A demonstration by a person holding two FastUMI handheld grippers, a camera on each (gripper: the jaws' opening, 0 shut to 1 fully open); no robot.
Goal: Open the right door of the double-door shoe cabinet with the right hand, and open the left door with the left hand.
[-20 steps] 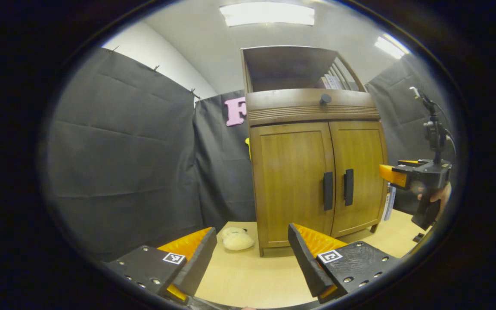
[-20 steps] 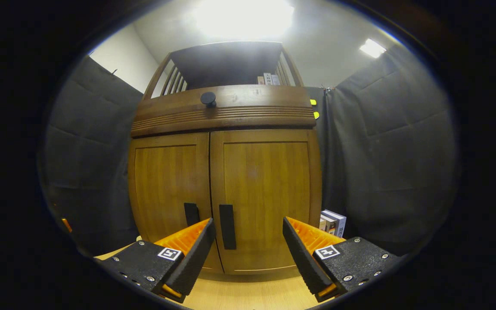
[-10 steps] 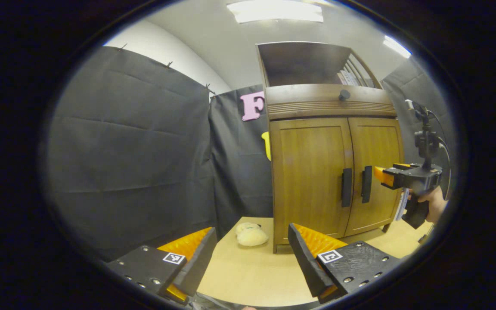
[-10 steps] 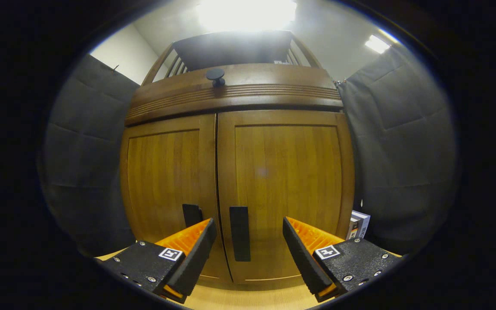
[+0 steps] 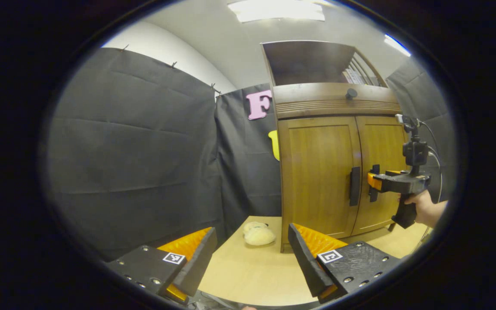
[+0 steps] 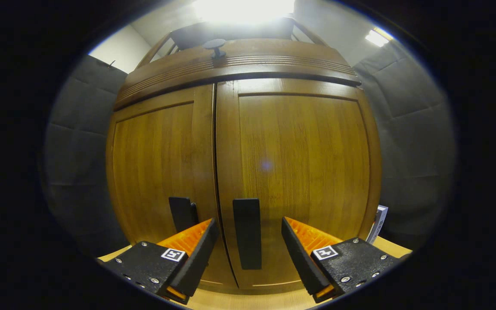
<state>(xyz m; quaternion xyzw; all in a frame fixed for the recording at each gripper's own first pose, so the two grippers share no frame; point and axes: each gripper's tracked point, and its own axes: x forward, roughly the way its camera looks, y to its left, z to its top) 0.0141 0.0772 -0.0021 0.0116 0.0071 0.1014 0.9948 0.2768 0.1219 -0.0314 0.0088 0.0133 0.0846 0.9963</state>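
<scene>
**Right door handle sits between our right fingers**

We face the brown wooden double-door shoe cabinet (image 6: 248,163), both doors shut. Our right gripper (image 6: 248,247) is the nearer one, fingers spread, and the upright black bar handle of the right door (image 6: 247,232) stands straight ahead in the gap, its long axis vertical. Our left gripper (image 5: 250,254), fingers spread too, hangs well apart from the left door's black handle (image 5: 354,186), which lies ahead and to its right.
</scene>
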